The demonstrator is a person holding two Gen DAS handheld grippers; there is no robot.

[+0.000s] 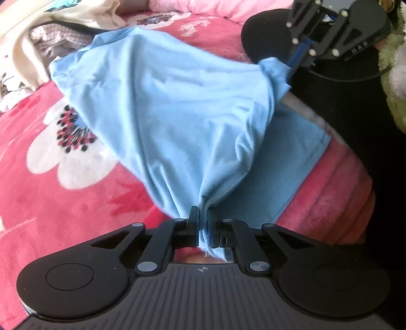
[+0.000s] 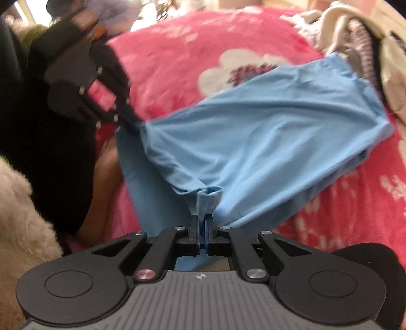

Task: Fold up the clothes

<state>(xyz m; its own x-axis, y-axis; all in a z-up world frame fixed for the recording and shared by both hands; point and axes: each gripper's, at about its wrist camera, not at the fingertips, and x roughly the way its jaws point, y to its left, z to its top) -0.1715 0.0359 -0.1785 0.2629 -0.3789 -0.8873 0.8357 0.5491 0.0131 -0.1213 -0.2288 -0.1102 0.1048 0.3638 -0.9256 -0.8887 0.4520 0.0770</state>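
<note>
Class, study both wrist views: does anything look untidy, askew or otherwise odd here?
Yes. Behind the light blue garment a heap of unfolded clothes lies jumbled on the pink floral blanket. The garment itself hangs bunched between the left gripper and right gripper.

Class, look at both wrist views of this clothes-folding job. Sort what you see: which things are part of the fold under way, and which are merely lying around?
In the job:
light blue garment
left gripper, shut on it
right gripper, shut on it

Lying about:
pink floral blanket, underneath
cream garment
grey knitted garment
</note>
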